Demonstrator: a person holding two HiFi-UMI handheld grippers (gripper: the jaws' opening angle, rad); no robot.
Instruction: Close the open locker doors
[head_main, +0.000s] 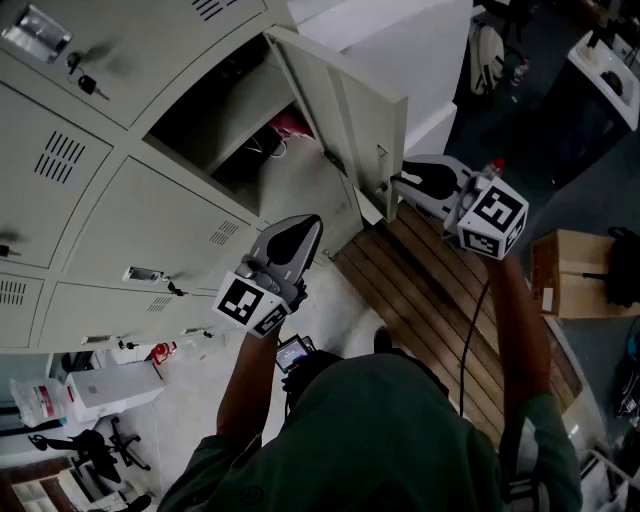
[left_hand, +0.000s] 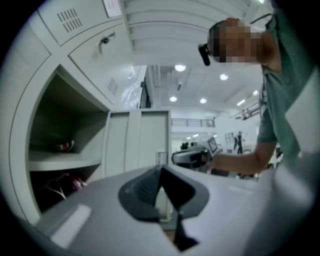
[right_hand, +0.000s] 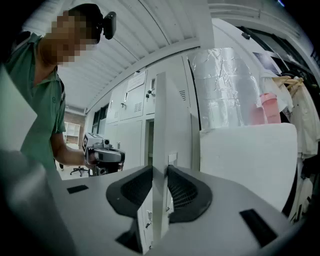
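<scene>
My right claw (right_hand: 160, 192) is clamped on the free edge of the open locker door (head_main: 345, 108). The door's long axis is upright, and the locker opening (head_main: 225, 130) lies to its left. My left claw (head_main: 300, 232), jaws together and empty, hangs just below that opening. I judge the door must swing left.

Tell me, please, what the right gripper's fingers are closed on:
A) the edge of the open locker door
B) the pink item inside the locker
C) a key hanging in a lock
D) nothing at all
A: in the right gripper view, the right gripper has its fingers pressed against both faces of the open locker door at its free edge.
</scene>
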